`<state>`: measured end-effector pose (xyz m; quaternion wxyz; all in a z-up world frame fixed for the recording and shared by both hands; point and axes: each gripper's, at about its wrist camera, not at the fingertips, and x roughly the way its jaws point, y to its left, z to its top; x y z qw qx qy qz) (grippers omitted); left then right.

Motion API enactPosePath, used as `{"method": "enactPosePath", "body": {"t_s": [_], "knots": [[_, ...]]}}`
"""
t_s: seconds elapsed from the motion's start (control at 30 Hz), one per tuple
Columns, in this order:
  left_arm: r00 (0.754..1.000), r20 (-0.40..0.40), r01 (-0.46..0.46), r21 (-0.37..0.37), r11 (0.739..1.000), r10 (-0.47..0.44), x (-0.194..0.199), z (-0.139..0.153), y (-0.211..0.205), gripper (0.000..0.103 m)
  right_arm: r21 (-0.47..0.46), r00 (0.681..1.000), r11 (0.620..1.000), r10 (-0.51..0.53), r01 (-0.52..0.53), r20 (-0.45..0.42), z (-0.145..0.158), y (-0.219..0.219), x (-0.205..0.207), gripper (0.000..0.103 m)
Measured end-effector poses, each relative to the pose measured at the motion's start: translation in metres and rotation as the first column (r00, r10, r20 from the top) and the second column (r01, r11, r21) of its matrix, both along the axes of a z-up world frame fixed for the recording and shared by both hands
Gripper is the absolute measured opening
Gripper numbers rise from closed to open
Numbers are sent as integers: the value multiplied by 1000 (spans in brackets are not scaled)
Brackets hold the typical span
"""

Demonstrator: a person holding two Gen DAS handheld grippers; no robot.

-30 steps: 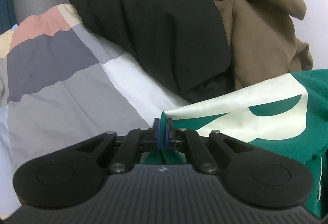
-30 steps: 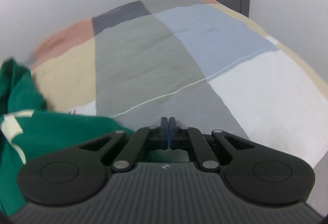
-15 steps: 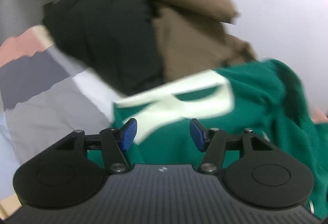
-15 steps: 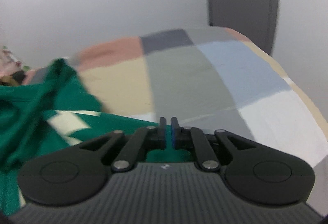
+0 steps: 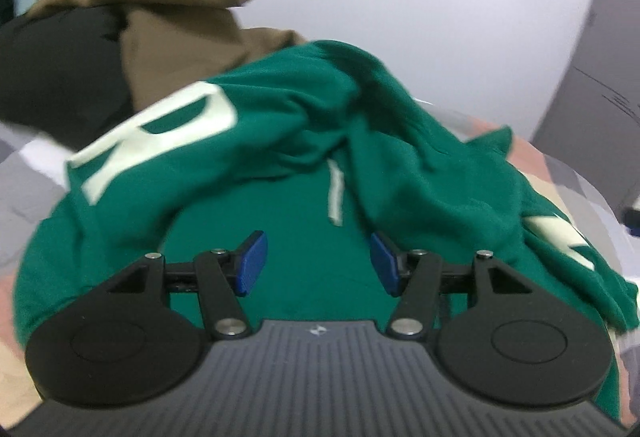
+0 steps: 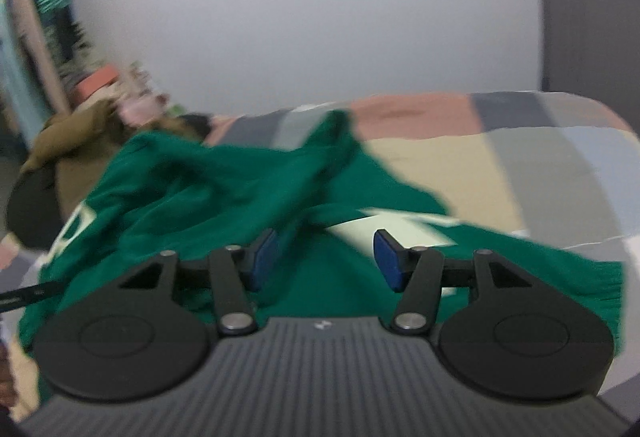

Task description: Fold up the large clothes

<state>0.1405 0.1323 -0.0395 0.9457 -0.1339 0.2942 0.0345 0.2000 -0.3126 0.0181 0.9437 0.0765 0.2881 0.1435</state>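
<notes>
Regrasping stage: green sweatshirt (image 5: 280,141) lies crumpled on the bed, nothing gripped.
Left gripper (image 5: 316,263) and right gripper (image 6: 324,259) are both spread wide, nothing held, hovering just above the heap. A hem or shoulder edge likely has to be found and pinched next so it can be spread flat. Patchwork bedspread (image 6: 520,165) underneath; brown garment (image 5: 180,17) and black garment (image 5: 60,77) piled behind, white wall (image 6: 320,37), grey door (image 5: 592,77).

The crumpled green sweatshirt with cream lettering (image 5: 304,141), clamped in both grippers a second ago, has been released. The left gripper (image 5: 318,263) and right gripper (image 6: 326,257) have been opened wide, and the fabric is now heaped on the patchwork bedspread (image 6: 520,157).
</notes>
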Motion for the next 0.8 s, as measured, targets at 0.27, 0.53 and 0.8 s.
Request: {"method": "enactPosePath", "body": {"t_s": [0.27, 0.53, 0.8], "knots": [[999, 0, 35, -21, 999, -35, 10, -14, 0, 63, 7, 994, 994, 112, -112, -10, -24, 85, 11, 86], [999, -7, 46, -98, 994, -47, 21, -28, 10, 63, -80, 992, 990, 110, -115, -61, -78, 152, 52, 86], [997, -50, 45, -175, 984, -55, 37, -50, 16, 63, -130, 993, 985, 112, -114, -25, -123, 189, 87, 103]]}}
